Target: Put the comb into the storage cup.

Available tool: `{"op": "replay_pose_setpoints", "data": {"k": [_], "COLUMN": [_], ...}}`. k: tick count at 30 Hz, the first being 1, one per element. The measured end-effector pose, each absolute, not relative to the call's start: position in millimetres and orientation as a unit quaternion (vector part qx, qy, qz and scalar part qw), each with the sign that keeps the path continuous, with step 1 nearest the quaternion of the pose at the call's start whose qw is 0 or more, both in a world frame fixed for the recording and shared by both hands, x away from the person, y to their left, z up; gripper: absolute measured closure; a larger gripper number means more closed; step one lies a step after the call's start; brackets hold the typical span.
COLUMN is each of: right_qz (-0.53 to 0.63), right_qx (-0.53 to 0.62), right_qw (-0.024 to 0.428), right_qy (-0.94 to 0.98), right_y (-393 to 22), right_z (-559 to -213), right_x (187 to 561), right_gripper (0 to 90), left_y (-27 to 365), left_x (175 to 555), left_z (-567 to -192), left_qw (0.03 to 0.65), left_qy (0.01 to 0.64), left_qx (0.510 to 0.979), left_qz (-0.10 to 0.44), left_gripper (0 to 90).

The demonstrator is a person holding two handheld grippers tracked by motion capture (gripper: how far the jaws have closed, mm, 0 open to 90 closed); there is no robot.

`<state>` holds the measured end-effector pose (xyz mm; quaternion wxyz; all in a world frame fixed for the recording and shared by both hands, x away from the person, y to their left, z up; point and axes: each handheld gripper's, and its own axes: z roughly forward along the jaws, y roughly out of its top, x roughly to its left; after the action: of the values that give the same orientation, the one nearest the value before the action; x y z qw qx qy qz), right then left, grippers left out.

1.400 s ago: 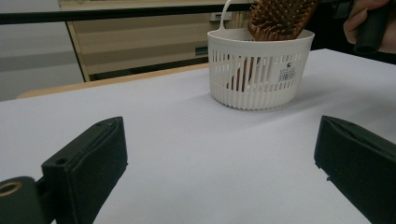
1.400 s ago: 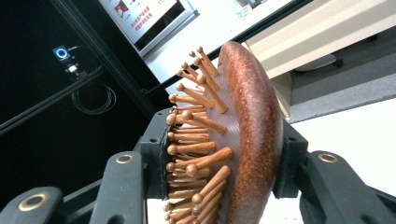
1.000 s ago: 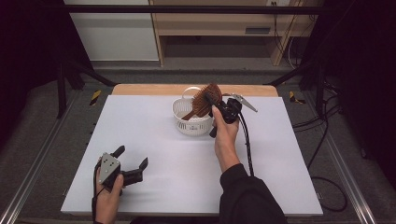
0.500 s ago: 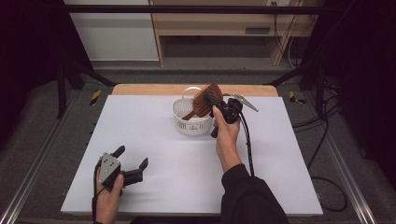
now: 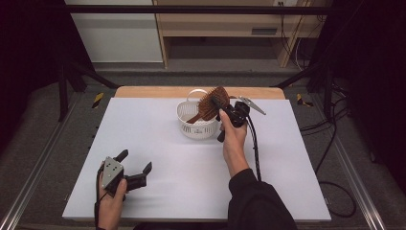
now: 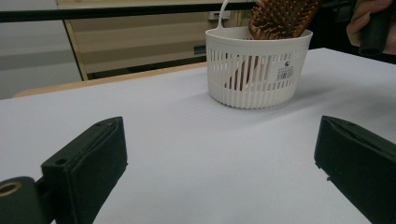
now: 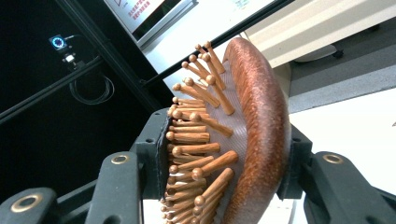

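My right gripper jaws clamp the brush head between them, its handle down in the basket. Left gripper jaws gape, nothing between, low over counter.

Little can be read here. In the left gripper view, the white slotted plastic basket carries a small white sticker on its wall, toward the right: it shows a tiny round dark mark, a few lines of print and what looks like a barcode, all too small to make out. In the right gripper view, a white board at the far top edge bears a few red characters, blurred and cut off by the frame, so they cannot be read. The high view shows no readable lettering.
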<state>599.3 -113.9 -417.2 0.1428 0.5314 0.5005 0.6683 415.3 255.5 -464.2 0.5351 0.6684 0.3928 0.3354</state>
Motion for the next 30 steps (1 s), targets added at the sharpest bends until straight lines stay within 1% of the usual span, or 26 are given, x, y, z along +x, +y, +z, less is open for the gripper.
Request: {"op": "replay_pose_setpoints", "data": {"k": [30], "right_qz": [0.666], "right_qx": [0.54], "right_qw": [0.131], "right_qy": [0.497], "right_y": [-123.5], "right_z": [-424.9], "right_x": [599.8], "right_gripper": [46.6], "left_y": [254.6], "left_x": [415.4], "left_z": [-464.4], "left_qw": [0.536], "left_qy": [0.391], "left_qx": [0.669], "left_qz": [0.335], "left_gripper": [2.4]}}
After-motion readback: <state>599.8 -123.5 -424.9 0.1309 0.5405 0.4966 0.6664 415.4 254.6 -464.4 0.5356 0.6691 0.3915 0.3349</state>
